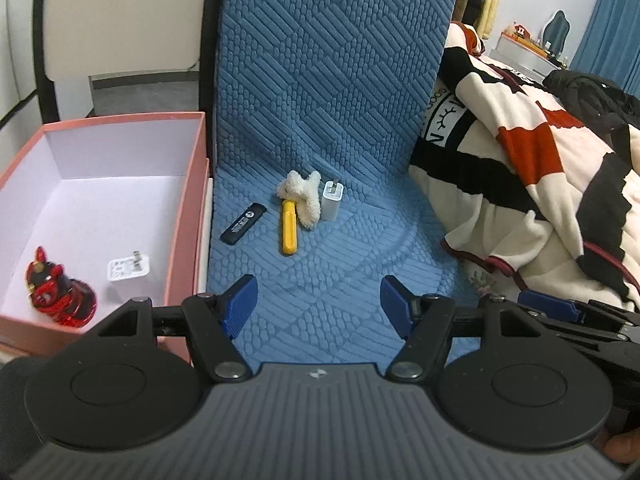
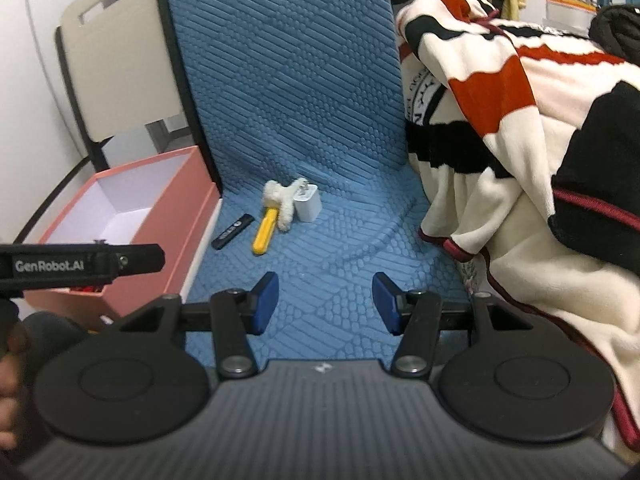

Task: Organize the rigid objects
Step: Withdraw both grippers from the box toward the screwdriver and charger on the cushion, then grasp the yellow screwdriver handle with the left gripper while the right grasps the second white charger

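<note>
Blue quilted mat [image 1: 320, 80] holds a black USB stick [image 1: 241, 224], a yellow-handled brush [image 1: 289, 232] and a white charger [image 1: 333, 201]; the pink box [image 1: 188, 208] contains a red figurine [image 1: 60, 294] and a white plug adapter [image 1: 128, 270]; left gripper [image 1: 318, 304] and right gripper [image 2: 325, 300] both gape empty.

Both pictures are being lit by soft, even room light, and nothing is being lost in the dark. Only small, faint shadows are being cast beside the yellow tool [image 1: 289, 227] and the white charger [image 1: 332, 200] on the blue mat [image 1: 320, 80]. A little shine is being shown on the red figure [image 1: 60, 294] inside the pink box [image 1: 182, 216]. The middle of each picture is being kept sharp. Straight lines are being bent near the edges by the round lens. The far room [image 1: 560, 32] is being shown a bit fuzzy. The blanket [image 2: 520, 140] is being kept bright and clear.
</note>
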### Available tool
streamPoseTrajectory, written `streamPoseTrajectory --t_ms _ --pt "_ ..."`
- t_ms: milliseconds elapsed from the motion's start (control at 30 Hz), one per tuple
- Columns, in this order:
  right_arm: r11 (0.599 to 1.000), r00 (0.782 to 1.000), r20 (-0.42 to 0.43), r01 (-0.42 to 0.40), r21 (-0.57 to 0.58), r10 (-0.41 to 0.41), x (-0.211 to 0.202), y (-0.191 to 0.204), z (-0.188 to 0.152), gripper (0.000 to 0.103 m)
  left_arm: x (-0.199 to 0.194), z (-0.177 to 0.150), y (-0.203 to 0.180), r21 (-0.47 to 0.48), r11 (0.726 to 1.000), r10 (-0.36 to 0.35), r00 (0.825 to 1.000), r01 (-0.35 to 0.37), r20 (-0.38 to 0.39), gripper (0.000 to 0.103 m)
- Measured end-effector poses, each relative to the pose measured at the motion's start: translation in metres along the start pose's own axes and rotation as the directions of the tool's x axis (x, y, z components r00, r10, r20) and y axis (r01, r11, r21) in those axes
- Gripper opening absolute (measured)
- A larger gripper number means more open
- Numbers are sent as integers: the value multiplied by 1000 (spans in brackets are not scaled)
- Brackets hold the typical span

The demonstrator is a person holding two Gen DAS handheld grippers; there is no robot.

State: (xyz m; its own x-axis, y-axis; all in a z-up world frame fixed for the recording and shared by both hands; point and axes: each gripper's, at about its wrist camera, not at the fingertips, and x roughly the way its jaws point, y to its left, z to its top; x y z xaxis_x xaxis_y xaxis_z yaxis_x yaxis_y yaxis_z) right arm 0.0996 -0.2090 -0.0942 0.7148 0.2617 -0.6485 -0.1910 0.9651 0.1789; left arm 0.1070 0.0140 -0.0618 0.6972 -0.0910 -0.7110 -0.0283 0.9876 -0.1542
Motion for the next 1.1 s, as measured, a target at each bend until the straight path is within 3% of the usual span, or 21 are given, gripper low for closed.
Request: streamPoseTrajectory --t_ms 700,933,1100 --pt "993 1000 -19 -12 120 15 117 -22 52 55 127 31 -1 74 996 -42 999 42 -4 71" --pt "993 999 -47 -16 117 22 159 -24 68 54 172 33 0 116 993 -10 999 13 -31 57" --pt "981 988 -105 -93 172 112 193 -21 77 50 205 31 9 111 994 25 998 -18 -63 46"
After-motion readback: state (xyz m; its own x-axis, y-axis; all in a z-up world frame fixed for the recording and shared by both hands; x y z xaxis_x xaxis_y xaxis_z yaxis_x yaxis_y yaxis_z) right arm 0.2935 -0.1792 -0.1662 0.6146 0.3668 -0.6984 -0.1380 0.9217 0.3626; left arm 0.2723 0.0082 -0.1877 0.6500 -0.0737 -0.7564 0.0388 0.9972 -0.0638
